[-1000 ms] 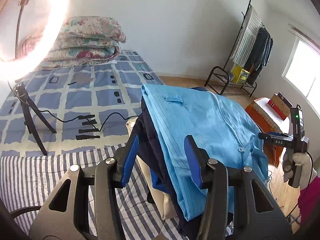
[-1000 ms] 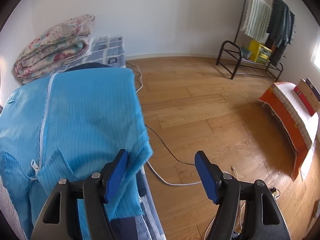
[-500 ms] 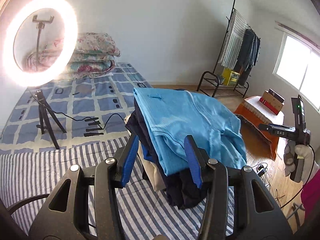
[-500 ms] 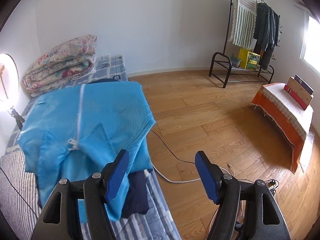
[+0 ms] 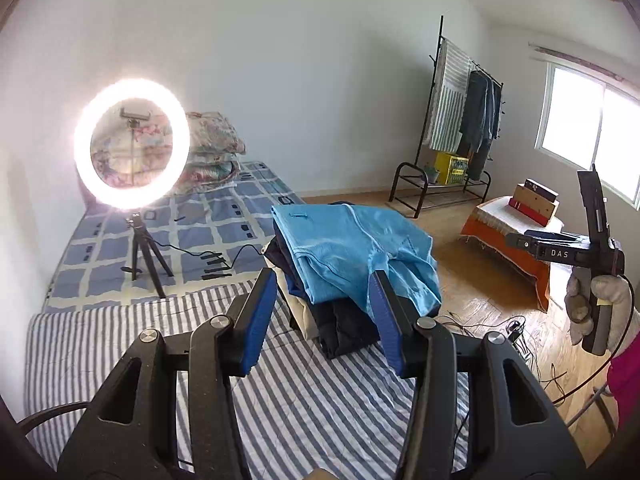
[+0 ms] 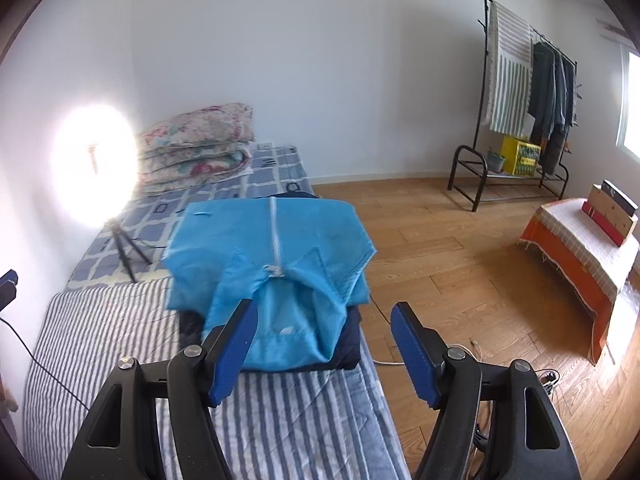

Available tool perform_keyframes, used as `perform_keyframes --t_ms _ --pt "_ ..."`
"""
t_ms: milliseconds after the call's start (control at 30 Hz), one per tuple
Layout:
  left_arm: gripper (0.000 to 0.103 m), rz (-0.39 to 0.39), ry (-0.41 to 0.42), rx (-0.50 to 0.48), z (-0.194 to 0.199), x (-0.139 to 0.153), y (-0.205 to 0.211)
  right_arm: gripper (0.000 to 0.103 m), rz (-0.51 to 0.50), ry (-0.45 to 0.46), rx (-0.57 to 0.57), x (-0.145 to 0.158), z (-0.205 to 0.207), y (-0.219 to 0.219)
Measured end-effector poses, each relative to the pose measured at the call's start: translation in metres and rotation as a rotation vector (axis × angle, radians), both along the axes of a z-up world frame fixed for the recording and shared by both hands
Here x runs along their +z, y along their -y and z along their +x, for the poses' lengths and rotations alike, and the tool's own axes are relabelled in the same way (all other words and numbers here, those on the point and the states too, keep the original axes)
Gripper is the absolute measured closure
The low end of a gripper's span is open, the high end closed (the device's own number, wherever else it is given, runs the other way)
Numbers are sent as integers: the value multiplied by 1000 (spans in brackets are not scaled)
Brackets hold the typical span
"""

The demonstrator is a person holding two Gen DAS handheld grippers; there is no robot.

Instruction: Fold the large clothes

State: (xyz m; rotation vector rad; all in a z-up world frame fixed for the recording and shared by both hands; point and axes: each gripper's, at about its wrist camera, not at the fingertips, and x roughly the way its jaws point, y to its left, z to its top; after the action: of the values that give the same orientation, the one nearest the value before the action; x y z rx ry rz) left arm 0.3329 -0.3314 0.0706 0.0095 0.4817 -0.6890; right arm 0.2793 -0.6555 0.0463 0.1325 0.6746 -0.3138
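A folded light blue zip jacket point(image 5: 352, 248) lies on top of a stack of folded clothes, with dark navy point(image 5: 348, 330) and cream pieces under it, at the right edge of the striped bed cover point(image 5: 120, 332). It also shows in the right wrist view point(image 6: 268, 248). My left gripper point(image 5: 322, 316) is open and empty, held back above the striped cover, short of the stack. My right gripper point(image 6: 324, 350) is open and empty, also drawn back from the stack. The right gripper shows in the left wrist view point(image 5: 596, 256), off to the right over the floor.
A lit ring light on a tripod point(image 5: 132, 148) stands on the blue checked bedding, cable trailing. Folded floral quilts point(image 6: 196, 148) lie by the wall. A clothes rack point(image 6: 528, 92), an orange-covered bench point(image 6: 584, 248) and floor cables point(image 5: 516, 326) are to the right.
Both grippers have pulled back and up from the stack of clothes, which now looks smaller and farther. Both stayed open and empty.
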Motion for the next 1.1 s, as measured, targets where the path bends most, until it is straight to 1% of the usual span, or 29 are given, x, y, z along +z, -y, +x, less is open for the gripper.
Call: perform_keyframes --t_ms 33,233,333,400,533,600,667,733,833,900,967,1100 --pt "47 1 8 3 -11 3 -6 32 1 8 12 4 -10 -9" --pt "43 19 57 4 -80 18 -34 29 5 50 73 21 -69 -58" --pt "35 16 81 14 -112 22 -47 29 4 60 97 25 -92 -77" --pt "32 6 79 18 -129 22 -55 28 1 74 113 27 -108 -91" --pt "24 10 63 30 -155 14 -68 25 -25 91 130 25 -135 -116" --pt "23 14 61 34 -167 7 -75 22 -48 101 141 21 -146 -130" --pt "19 20 66 47 -174 0 -80 17 -74 116 138 16 -156 -141" --pt "12 23 65 58 -182 -8 -85 13 -71 130 134 9 -163 -149" --pt "8 32 68 75 -191 -17 -92 7 -54 143 138 -3 -170 -160" --pt "5 41 67 94 -195 -24 -96 1 -74 148 132 -11 -175 -170" --pt "3 37 71 107 -198 -30 -101 0 -111 144 129 -20 -175 -179" --pt "2 40 55 123 -202 -44 -106 0 -107 136 131 -35 -176 -189"
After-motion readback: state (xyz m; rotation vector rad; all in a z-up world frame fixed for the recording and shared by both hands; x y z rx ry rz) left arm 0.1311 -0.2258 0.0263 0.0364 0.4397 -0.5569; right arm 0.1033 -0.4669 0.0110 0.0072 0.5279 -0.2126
